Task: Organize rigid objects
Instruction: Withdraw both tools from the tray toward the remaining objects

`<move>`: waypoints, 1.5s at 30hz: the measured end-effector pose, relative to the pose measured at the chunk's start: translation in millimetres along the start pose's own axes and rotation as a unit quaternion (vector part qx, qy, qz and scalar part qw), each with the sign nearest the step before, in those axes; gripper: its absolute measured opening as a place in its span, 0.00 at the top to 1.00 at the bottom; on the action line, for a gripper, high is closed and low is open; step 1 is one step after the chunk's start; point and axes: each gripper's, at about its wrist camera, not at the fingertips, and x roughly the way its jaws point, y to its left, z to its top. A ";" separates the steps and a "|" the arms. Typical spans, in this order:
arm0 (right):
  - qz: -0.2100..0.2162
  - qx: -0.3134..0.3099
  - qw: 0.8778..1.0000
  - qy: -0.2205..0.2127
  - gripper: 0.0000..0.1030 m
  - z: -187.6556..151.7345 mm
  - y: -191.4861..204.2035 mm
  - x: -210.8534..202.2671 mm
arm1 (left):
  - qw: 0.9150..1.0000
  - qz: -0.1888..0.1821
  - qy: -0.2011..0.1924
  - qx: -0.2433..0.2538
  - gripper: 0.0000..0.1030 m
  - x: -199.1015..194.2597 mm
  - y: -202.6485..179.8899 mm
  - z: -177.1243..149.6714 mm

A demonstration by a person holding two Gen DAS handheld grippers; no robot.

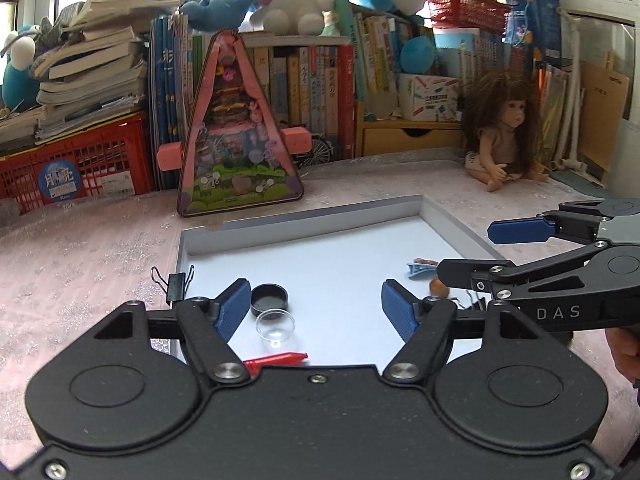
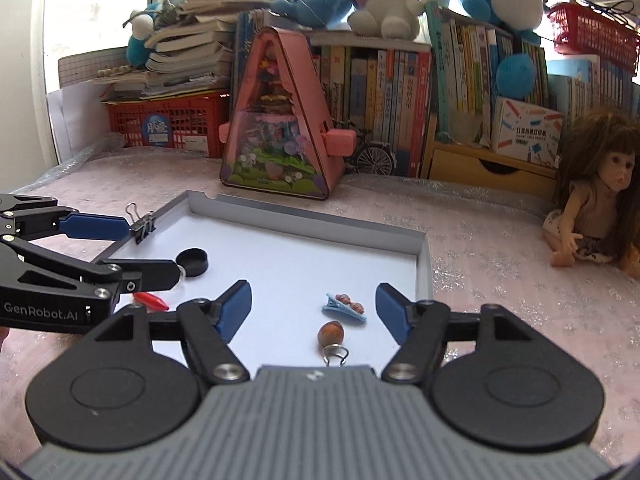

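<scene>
Both grippers spread, nothing pinched. Left gripper (image 1: 314, 308): clear dish (image 1: 276, 325) and black cap (image 1: 269, 299) lie on the tray floor between its fingers, red piece (image 1: 276, 359) just below. Right gripper (image 2: 314, 312): acorn charm (image 2: 331, 333) and blue hair clip (image 2: 344, 306) between its fingers, untouched. All inside white tray (image 2: 424, 268); binder clip (image 2: 143, 222) on its left rim.

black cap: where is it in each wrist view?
Left wrist: black cap low centre, in the tray, just above the clear dish, between the left gripper's open fingers.
Right wrist: black cap left of centre, beside the left gripper's lower finger.
Shared landmark: binder clip on the tray's edge.
</scene>
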 end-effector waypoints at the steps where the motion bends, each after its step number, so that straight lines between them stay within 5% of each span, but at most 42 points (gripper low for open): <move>1: 0.001 0.000 1.000 -0.004 0.22 -2.4 1.2 -4.0 | 1.000 -0.002 -0.006 -0.001 0.31 -4.9 -1.0 -2.8; 11: 0.007 -0.019 0.999 -0.028 0.20 -25.0 14.8 -32.4 | 1.000 -0.009 -0.029 0.006 0.24 -33.5 -7.5 -20.2; 20: 0.010 -0.023 0.999 -0.035 0.20 -42.2 21.4 -41.5 | 1.000 -0.020 -0.017 -0.011 0.25 -36.1 0.0 -35.9; 30: 0.043 -0.040 0.998 -0.014 0.21 -65.1 32.4 -41.6 | 0.999 -0.032 -0.014 0.027 0.31 -46.7 -4.2 -66.3; 37: 0.076 -0.060 0.995 -0.009 0.29 -76.1 38.7 -51.9 | 0.998 -0.041 -0.011 0.056 0.46 -56.5 -8.1 -83.9; 45: 0.083 -0.081 0.993 0.019 0.54 -86.3 48.9 -47.7 | 0.996 -0.060 0.009 0.066 0.50 -52.4 -13.3 -96.7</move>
